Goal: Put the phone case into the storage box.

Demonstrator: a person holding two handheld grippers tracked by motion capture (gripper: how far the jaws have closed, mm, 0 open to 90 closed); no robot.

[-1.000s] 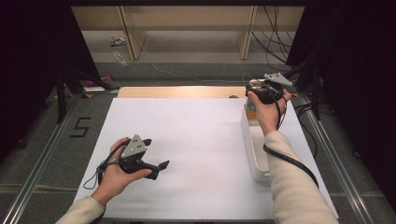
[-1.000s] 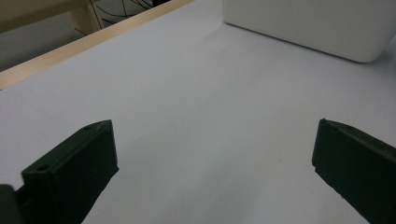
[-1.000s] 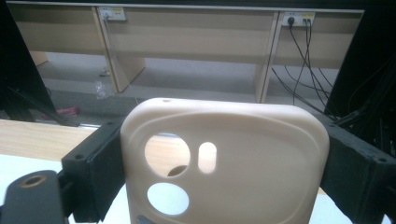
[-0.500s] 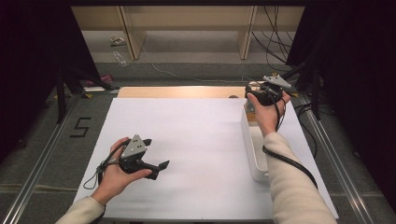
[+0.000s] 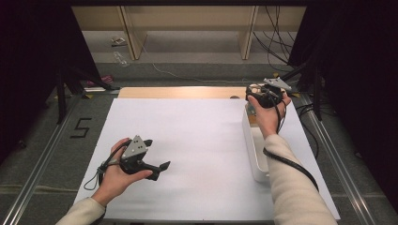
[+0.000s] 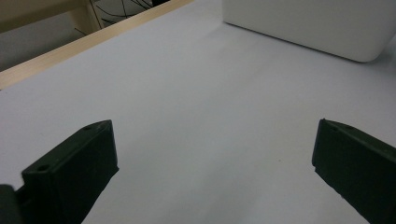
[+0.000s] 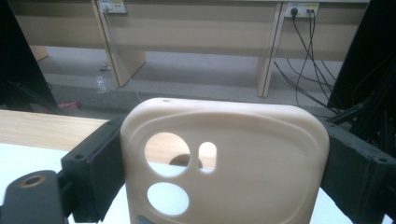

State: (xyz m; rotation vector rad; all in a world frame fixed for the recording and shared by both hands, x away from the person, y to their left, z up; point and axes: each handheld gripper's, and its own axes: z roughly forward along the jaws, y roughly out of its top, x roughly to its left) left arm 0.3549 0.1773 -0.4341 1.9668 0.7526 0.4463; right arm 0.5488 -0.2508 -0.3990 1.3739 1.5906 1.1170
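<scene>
Right tongs [image 7: 224,172] raised, clamping phone case [image 7: 224,158], left tongs [image 5: 157,171] low, agape

Cream knitted sleeves on both forearms, left gripper [image 5: 162,167] black with a grey three-cornered plate on top and a looping black cable, right gripper [image 5: 252,91] black with the same plate and cable, matte jaws with small screw holes

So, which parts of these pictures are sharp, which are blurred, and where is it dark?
High view: the white table cover is evenly lit and both sides are very dark. Left gripper view: the left gripper is close and soft, and the white tray is fairly clear. Right gripper view: the beige phone case is slightly soft and the background sharper.
</scene>
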